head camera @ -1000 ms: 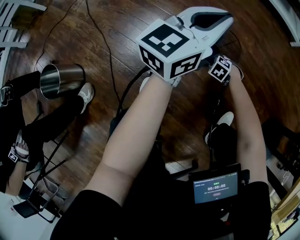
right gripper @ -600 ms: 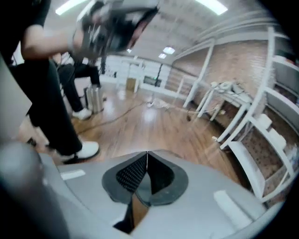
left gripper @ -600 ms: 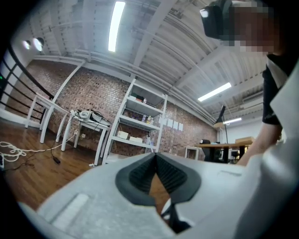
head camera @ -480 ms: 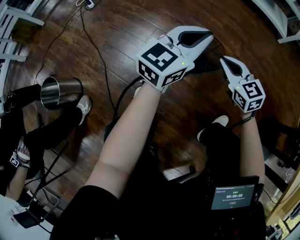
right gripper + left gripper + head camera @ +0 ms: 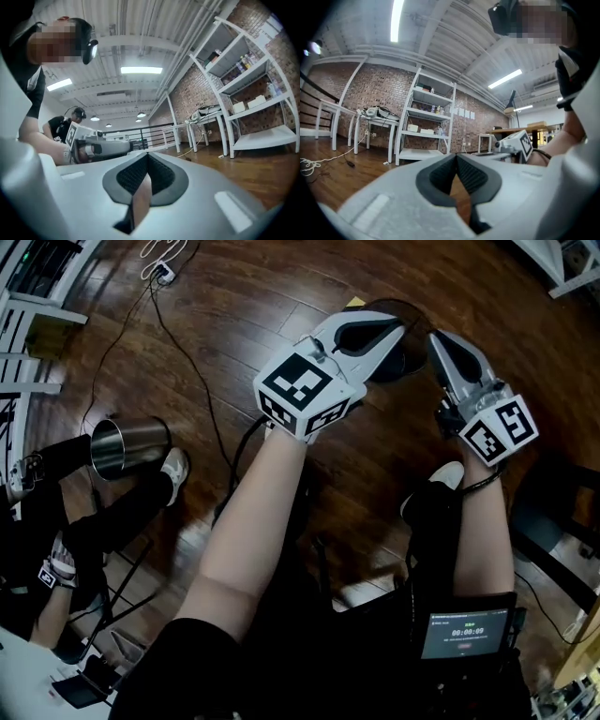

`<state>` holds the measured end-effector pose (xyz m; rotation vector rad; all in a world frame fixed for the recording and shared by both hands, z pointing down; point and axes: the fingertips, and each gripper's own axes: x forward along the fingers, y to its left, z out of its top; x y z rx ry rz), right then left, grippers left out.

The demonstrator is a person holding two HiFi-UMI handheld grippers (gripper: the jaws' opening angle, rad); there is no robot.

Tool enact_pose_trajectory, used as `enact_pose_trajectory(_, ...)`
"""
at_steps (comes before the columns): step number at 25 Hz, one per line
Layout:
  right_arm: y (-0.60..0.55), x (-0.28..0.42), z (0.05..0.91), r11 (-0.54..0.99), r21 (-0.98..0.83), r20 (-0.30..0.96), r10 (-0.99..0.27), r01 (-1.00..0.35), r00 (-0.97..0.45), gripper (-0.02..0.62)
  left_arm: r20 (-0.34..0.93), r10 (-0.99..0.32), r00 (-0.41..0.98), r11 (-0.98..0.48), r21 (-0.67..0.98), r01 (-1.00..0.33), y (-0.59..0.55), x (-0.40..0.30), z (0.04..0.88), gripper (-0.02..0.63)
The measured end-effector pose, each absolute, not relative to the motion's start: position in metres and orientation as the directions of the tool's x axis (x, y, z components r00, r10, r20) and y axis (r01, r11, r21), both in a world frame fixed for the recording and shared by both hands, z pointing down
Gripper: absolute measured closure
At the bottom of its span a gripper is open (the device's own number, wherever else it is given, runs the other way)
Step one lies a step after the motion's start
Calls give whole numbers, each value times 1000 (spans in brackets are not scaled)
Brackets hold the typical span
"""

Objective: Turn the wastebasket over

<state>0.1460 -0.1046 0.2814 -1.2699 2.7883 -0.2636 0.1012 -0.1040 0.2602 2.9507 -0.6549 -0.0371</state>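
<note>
we are judging the wastebasket (image 5: 414, 345) light, its rim best; above it, left gripper (image 5: 394, 329) and right gripper (image 5: 439, 341) are sitting closed, empty.

Loft workshop, brick wall (image 5: 379, 91), white shelving (image 5: 425, 119)

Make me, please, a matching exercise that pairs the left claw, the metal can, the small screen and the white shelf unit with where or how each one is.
Things:
A. left claw
B. metal can
C. small screen
D. white shelf unit

Places or states:
1. against the brick wall
2. on the wood floor, beside a white shoe
3. shut, with nothing between its pads
4. lit, at the lower right of the head view

Pairs: A-3, B-2, C-4, D-1.
</note>
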Motion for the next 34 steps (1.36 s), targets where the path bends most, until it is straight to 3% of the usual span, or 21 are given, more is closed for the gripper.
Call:
enact_pose_trajectory(25, -73, 163, 295, 680, -134, 27, -724, -721, -689, 586, 43, -426, 904, -897, 109, -428, -84, 135, 290, 604)
enact_pose_trajectory(34, -65, 111, 307, 690, -120, 23, -717, -714, -696, 586, 38, -416, 908, -902, 108, -418, -75, 92, 301, 604)
